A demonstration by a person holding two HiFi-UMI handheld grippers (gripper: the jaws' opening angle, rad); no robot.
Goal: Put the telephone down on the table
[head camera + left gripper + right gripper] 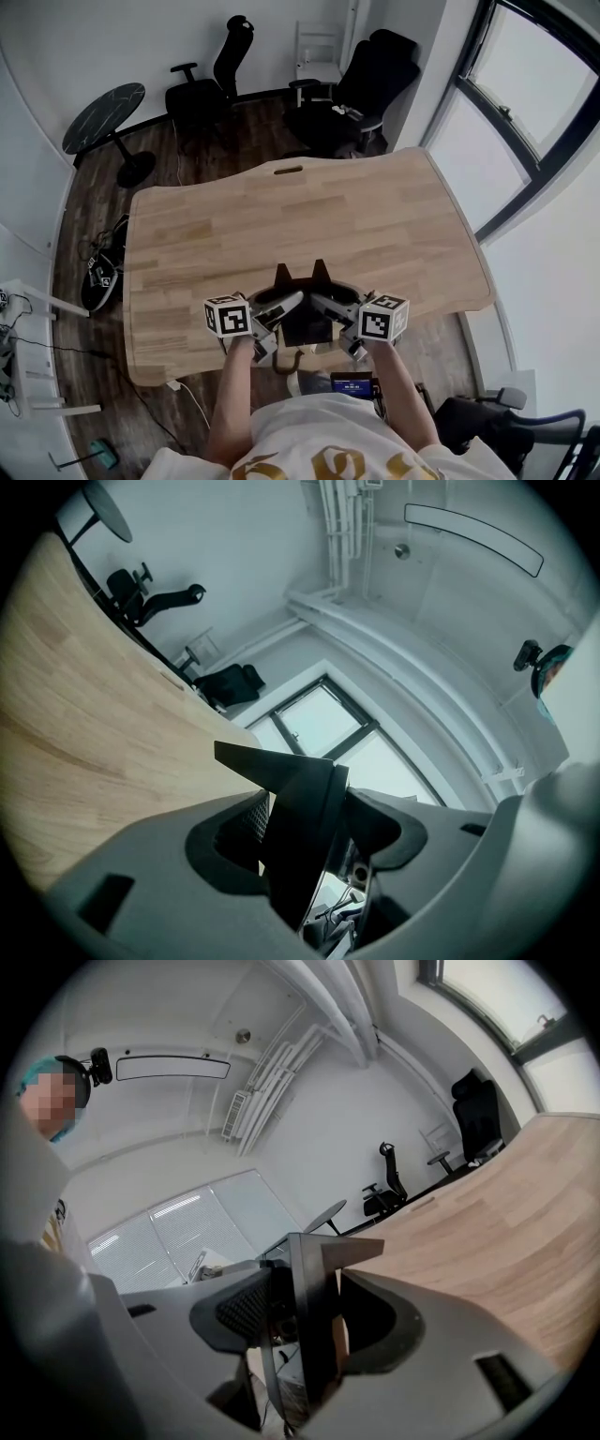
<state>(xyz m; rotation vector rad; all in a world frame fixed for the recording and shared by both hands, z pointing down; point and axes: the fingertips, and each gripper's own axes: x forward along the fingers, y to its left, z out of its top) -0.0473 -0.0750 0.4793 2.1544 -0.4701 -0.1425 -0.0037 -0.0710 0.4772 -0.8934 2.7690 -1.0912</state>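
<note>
The telephone (pixel 306 319) is a black flat-sided thing with two pointed tips, held over the near edge of the wooden table (pixel 281 225). My left gripper (pixel 287 305) is shut on its left side and my right gripper (pixel 326 304) on its right side. In the left gripper view the black body (pixel 302 808) is clamped edge-on between the grey jaws, with the tabletop (pixel 75 724) to the left. The right gripper view shows the same body (pixel 311 1297) pinched between the pads, the tabletop (pixel 487 1232) stretching away on the right. Its underside is hidden.
Two black office chairs (pixel 211 84) (pixel 361 89) and a round black side table (pixel 105 117) stand beyond the far edge. A tall window (pixel 525 122) fills the right. Cables and shoes (pixel 98 272) lie on the floor at left. A cable slot (pixel 288 170) is cut near the table's far edge.
</note>
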